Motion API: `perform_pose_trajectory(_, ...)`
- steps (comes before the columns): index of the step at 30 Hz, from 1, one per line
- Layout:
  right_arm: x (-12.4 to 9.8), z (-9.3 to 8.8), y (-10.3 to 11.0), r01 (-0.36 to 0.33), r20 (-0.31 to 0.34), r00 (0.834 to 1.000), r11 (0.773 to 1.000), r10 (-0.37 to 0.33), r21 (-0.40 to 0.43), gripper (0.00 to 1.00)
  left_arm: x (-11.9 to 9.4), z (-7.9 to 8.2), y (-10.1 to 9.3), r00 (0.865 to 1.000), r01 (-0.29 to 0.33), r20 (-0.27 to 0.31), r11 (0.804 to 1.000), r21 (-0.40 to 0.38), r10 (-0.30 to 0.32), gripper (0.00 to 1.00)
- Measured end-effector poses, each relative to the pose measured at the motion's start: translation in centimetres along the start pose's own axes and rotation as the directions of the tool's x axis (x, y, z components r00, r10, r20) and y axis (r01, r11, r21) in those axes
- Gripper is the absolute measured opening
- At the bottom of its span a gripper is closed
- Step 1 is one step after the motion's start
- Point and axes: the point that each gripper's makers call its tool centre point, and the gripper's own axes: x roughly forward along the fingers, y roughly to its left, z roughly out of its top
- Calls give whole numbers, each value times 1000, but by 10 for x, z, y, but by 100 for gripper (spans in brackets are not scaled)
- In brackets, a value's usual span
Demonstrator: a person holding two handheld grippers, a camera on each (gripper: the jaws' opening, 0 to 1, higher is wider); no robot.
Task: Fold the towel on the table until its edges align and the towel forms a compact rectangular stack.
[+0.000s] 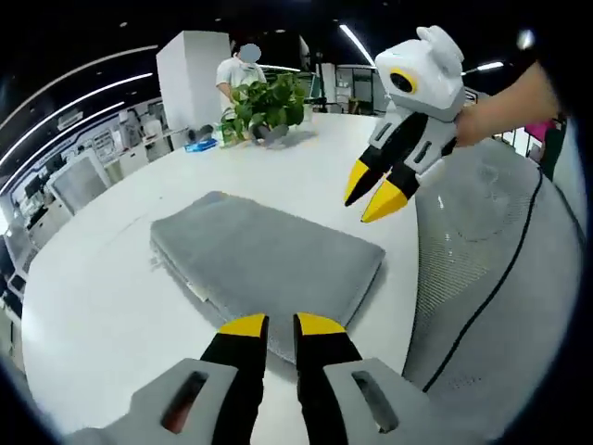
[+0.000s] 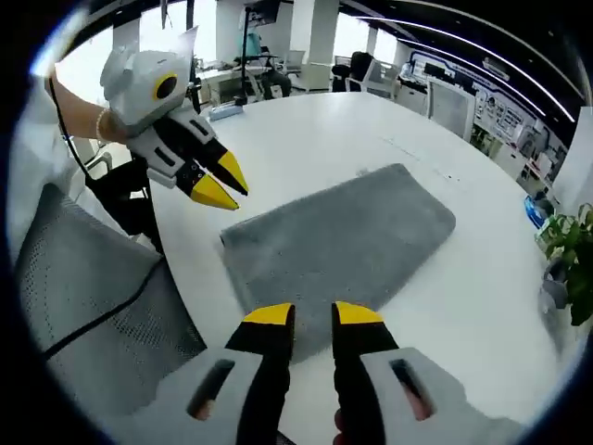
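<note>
Folded towel (image 1: 269,260) lies just beyond both jaws — ungripped.

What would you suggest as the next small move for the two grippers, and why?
Probably lift both clear and stop: the grey towel already lies as a compact folded rectangle on the white table, while the left gripper and right gripper hover above it holding nothing.

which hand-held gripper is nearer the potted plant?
Left, as far as I can judge. The left hand-held gripper faces the potted plant across the grey towel; the right hand-held gripper has it off to one side.
</note>
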Motion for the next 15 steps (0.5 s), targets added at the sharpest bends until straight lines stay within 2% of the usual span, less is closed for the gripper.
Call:
perform_pose_trajectory(3, 6, -6, 19, -79, -37, 996, 996, 78, -40, 16, -3, -8, -9, 999, 42, -10, 998, 57, -41, 16)
perform_pose_trajectory(6, 13, -19, 29, -113, -103, 990, 987, 101, -117, 17, -1, -18, -19, 996, 80, -38, 997, 15, -79, 20)
perform_pose_trajectory(8, 18, -25, 33, -136, -132, 984, 980, 117, -143, 17, 1, -20, -23, 996, 86, -35, 996, 36, -85, 21)
perform_pose_trajectory(12, 23, -37, 32, -152, -190, 974, 976, 121, -159, 18, 9, -26, -28, 994, 92, -61, 992, 85, -87, 22)
perform_pose_trajectory(15, 28, -42, 29, -165, -203, 970, 975, 133, -148, 18, 17, -31, -28, 993, 101, -76, 991, 91, -95, 22)
